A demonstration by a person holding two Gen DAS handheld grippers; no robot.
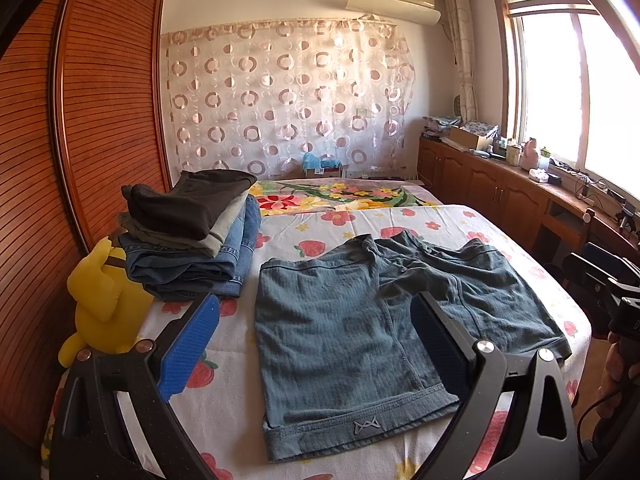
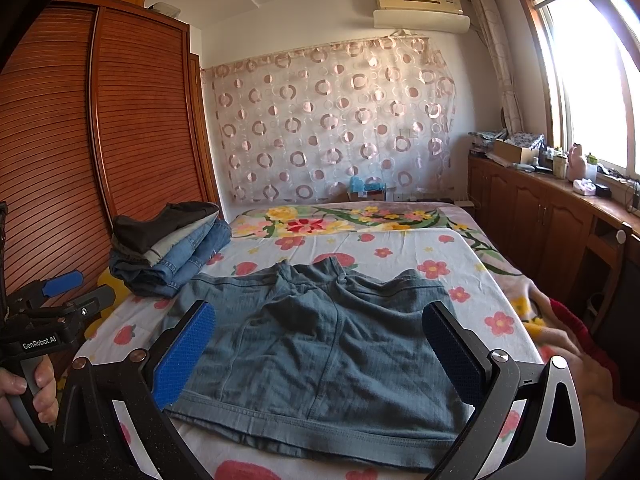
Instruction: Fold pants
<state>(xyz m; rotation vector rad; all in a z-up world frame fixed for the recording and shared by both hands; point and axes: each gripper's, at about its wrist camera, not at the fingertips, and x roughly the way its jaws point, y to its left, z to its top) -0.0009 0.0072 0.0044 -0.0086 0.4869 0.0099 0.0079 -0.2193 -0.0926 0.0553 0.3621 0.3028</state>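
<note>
1. Two grippers frame our view: the left gripper (image 1: 316, 344) and the right gripper (image 2: 320, 352), each with its blue-padded fingers (image 1: 188, 344) spread wide and holding nothing.
2. We see the pants (image 1: 360, 320) (blue-grey shorts, really) lying flat in the lower middle of both frames on the bed (image 1: 320, 220), waistband nearest us, legs pointing toward the far wall.
3. We find a stack of folded clothes (image 1: 192, 236) in the middle left of the left wrist view, apart from the pants, dark garment on top and denim beneath.
4. We note a yellow plush toy (image 1: 100, 304) at the lower left, touching the stack's near edge.
5. We see a wooden wardrobe (image 1: 108, 100) filling the left side, and a ring-patterned curtain (image 1: 288, 100) hanging at the upper centre.
</note>
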